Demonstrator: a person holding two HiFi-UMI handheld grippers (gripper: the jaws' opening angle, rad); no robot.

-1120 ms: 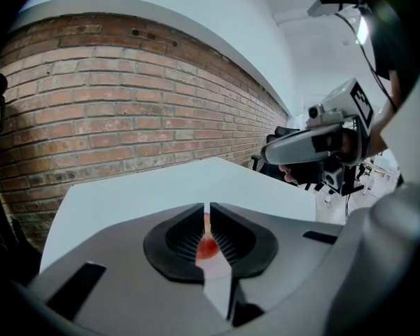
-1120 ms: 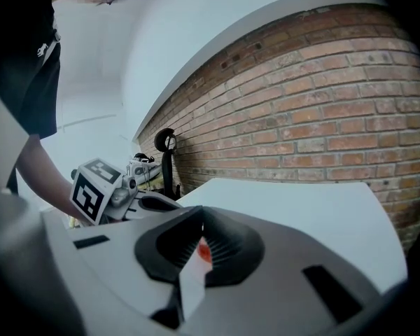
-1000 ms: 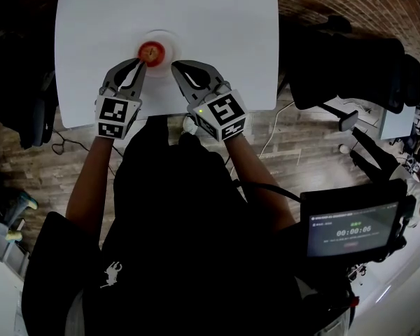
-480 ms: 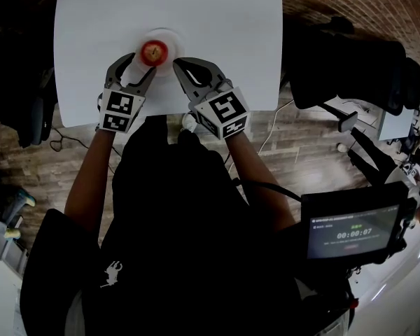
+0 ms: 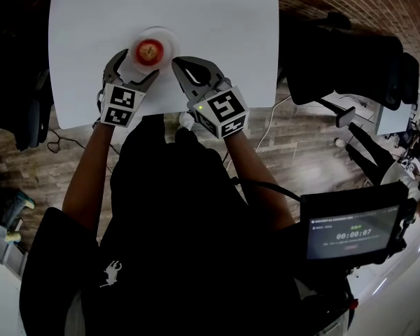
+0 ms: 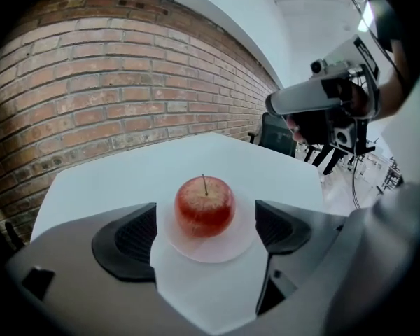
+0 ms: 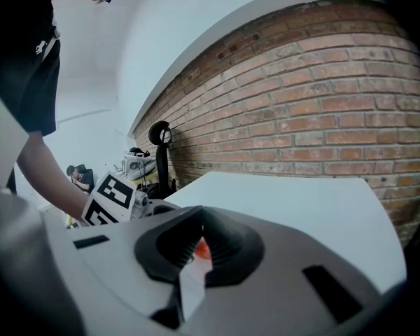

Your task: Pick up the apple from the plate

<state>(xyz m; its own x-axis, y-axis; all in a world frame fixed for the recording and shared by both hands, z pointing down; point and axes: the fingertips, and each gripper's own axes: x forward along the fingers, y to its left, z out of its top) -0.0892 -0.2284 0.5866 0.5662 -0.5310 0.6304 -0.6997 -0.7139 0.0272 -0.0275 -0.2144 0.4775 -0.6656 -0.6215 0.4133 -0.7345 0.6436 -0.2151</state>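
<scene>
A red apple [image 5: 149, 50] [image 6: 204, 205] stands upright, stem up, on a small white plate [image 5: 169, 40] [image 6: 217, 252] on the white table [image 5: 217, 19]. My left gripper [image 5: 134, 67] [image 6: 204, 235] is at the plate's near side. Its jaws are opening, and the dark pads [image 6: 129, 238] flank the apple without touching it. My right gripper [image 5: 176, 64] [image 7: 196, 238] hovers just right of the plate, shut and empty. Through the thin slit between its pads a sliver of the apple [image 7: 202, 249] shows.
The table's near edge [image 5: 161, 117] lies just behind both grippers. Dark office chairs [image 5: 350, 61] stand to the right over a brick-patterned floor. A person holds a screen [image 5: 350, 233] at lower right. A brick wall [image 6: 91, 82] rises beyond the table.
My left gripper has gone from shut to wide open and has sunk toward the plate, so its jaws now straddle the apple. The right gripper has stayed put.
</scene>
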